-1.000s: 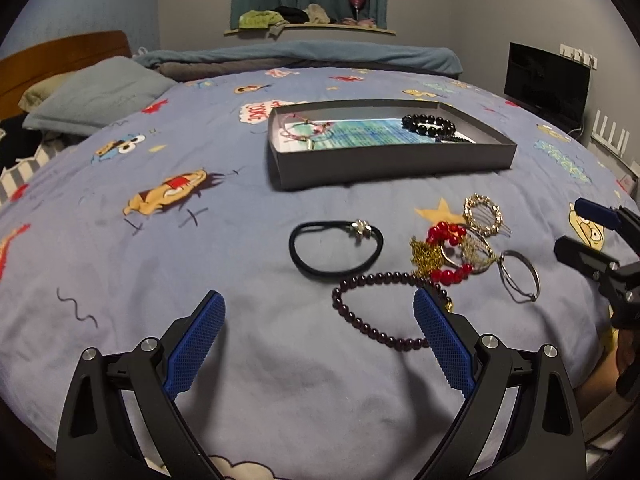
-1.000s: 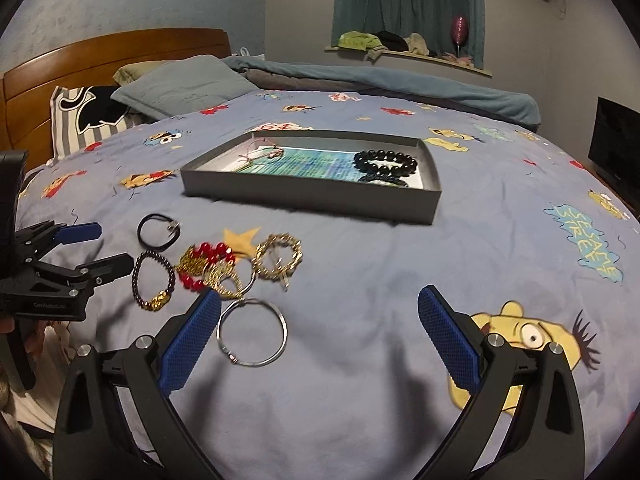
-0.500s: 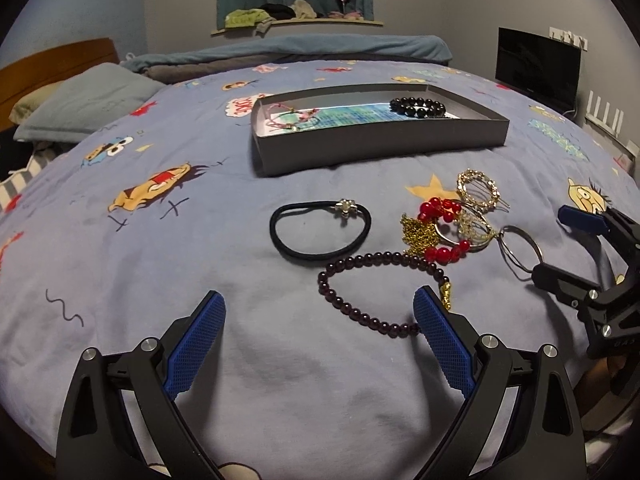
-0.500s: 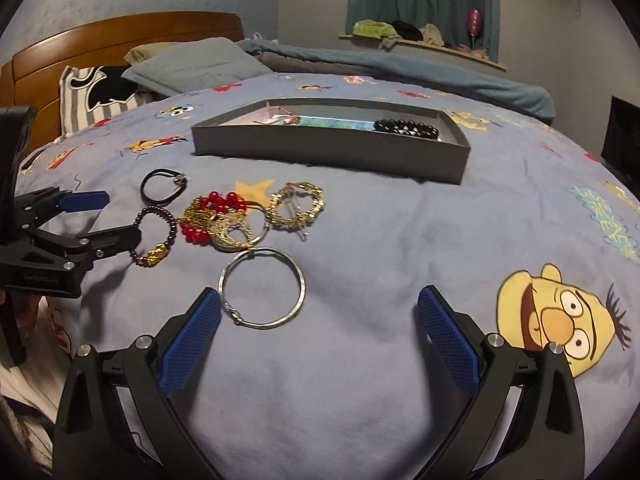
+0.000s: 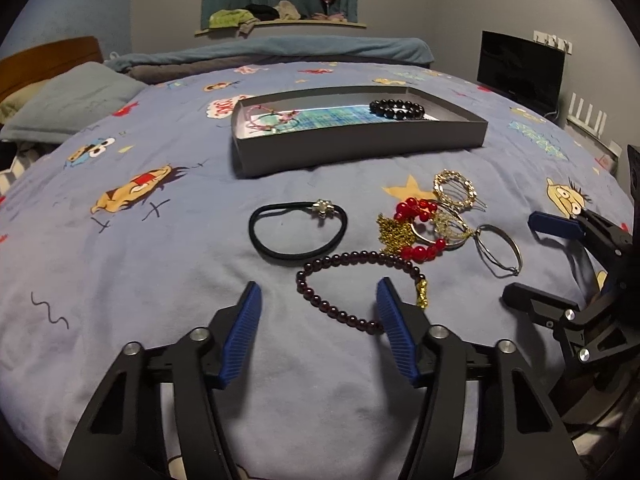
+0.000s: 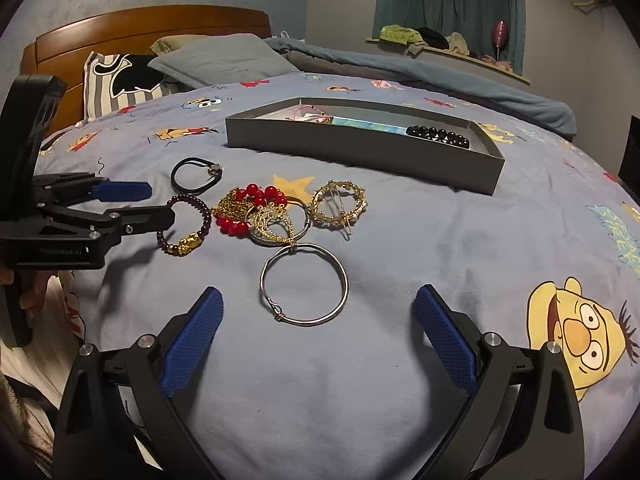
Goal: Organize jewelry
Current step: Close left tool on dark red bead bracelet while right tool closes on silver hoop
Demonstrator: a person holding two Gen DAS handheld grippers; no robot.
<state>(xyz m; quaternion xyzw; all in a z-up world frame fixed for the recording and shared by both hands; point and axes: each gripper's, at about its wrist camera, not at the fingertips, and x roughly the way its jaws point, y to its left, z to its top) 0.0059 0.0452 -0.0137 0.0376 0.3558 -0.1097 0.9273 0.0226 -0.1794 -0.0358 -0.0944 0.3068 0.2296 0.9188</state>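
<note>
Only a black bead bracelet (image 5: 396, 108) and a pink piece (image 5: 269, 120) sit in the grey tray (image 5: 360, 148) at 12 o'clock. The rest, dark bead bracelet (image 5: 352, 284) included, lies on the bed (image 5: 120, 280). The left hand-held gripper (image 5: 318, 320) has just been closing, nothing gripped; the right hand-held gripper (image 6: 320, 336) gapes wide, empty.

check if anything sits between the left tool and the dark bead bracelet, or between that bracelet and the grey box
Nothing separates the left tool from the dark bead bracelet, which lies partly between its closing pads. Towards the grey box, the black hair tie lies on the bedspread, low enough to lift over.

Black left gripper (image 5: 318, 334) frame, silver screws, ribbed blue fingers (image 5: 242, 334), seemingly rubber
</note>
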